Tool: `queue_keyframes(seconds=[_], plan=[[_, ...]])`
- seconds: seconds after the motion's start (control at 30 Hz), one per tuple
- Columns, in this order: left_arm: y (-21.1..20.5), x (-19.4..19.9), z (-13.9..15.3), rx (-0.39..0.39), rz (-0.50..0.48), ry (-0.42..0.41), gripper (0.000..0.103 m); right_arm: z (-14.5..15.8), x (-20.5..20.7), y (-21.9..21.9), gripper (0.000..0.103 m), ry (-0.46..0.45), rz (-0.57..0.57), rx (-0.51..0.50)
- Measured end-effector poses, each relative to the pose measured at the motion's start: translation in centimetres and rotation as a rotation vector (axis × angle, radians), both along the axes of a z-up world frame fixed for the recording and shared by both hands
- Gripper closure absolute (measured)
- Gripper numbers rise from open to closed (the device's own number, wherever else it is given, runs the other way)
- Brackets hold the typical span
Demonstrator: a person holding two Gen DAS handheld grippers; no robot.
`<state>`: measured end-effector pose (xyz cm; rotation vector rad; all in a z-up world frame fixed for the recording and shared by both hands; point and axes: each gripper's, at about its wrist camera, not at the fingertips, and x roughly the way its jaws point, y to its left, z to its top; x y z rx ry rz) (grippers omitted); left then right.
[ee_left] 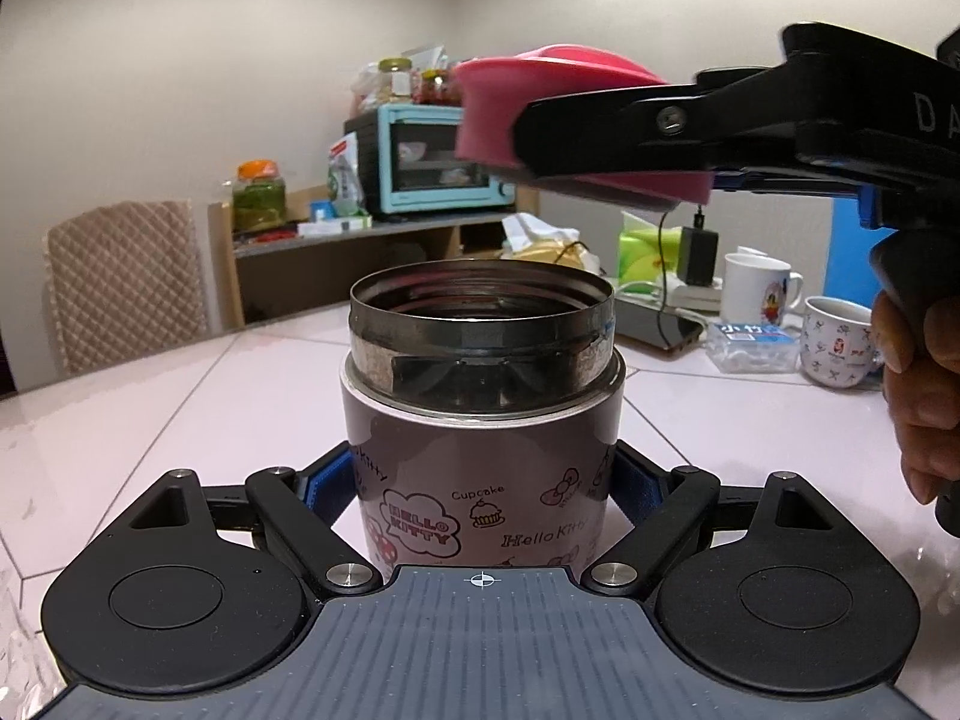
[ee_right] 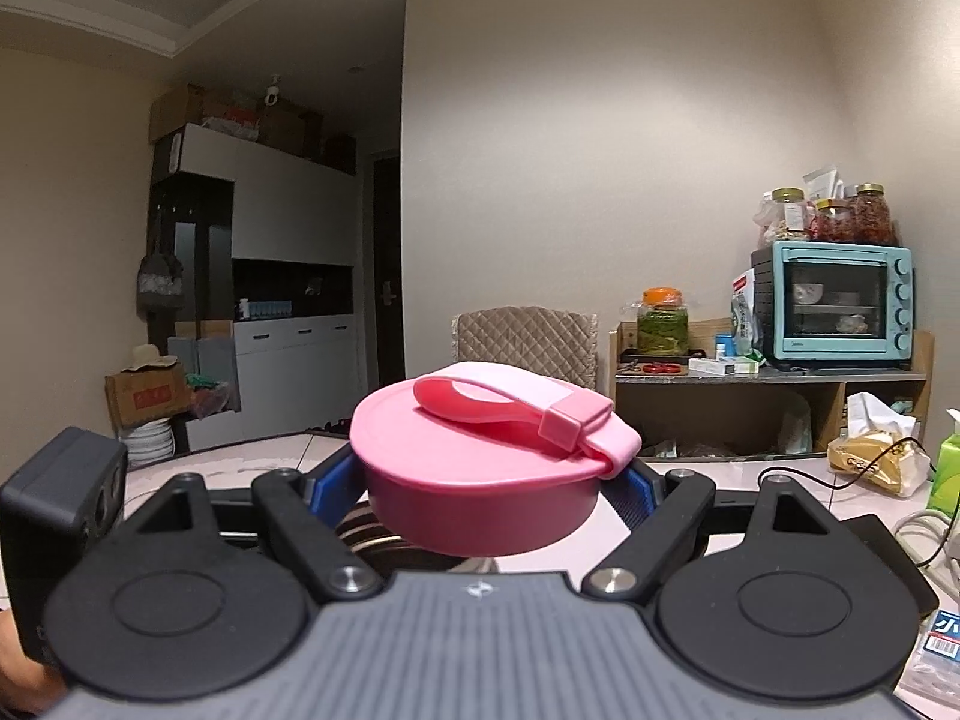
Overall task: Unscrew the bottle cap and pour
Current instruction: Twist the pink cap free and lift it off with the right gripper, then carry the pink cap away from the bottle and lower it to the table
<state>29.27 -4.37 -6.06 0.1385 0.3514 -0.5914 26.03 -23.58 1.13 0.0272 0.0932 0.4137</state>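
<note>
**While the Cap Is Held Clear: Bottle Open, Both Grippers Engaged**

With the cap removed, the bottle point(ee_left: 480, 420) stands upright on the pale tiled table point(ee_left: 150, 408), its wide steel mouth and threaded collar exposed. The body carries a printed cartoon pattern with lettering.

Left gripper point(ee_left: 480, 492): closed on the lower body of the bottle. The blue pads point(ee_left: 327, 489) press against both sides of the printed wall; the jaws stand as wide as the bottle's diameter allows.

Right gripper point(ee_right: 489, 480): closed on the pink cap point(ee_right: 480, 468). The pads bear on opposite sides of the cap's skirt. The cap sits roughly level, top face up, with its pink carry loop point(ee_right: 480, 402) lying folded across the top. In the left wrist view the cap point(ee_left: 498, 114) hangs in the air above the bottle mouth and to its right, fully separated from the threads and not touching the bottle. A hand point(ee_left: 918, 384) grasps the handle of the right gripper at the right edge of that view.

Surroundings: two white mugs point(ee_left: 759, 288) stand on the table to the right of the bottle, well apart from it, with a small plastic packet point(ee_left: 750, 342) near them. A teal toaster oven point(ee_right: 840, 306) sits on a wooden shelf unit point(ee_right: 774, 384) by the wall, jars on top of it. A chair with a quilted cover point(ee_right: 525, 339) stands at the table's far side.
</note>
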Motion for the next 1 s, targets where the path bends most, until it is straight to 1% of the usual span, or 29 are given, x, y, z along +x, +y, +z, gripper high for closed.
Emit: queue_keyframes(seconds=[0.23,0.6,1.0], plan=[[1.1,-0.1,0.2,-0.004,0.05,-0.002,0.013,-0.3,0.0,-0.7,0.018,0.009,-0.028,0.019],[2.6,-0.5,0.5,-0.013,0.141,-0.001,0.013,-1.1,-0.3,-1.3,0.018,0.031,-0.072,0.013],[3.0,-1.6,0.7,-0.011,0.249,0.014,0.013,-3.1,0.0,-1.2,0.018,0.114,-0.117,-0.01]])
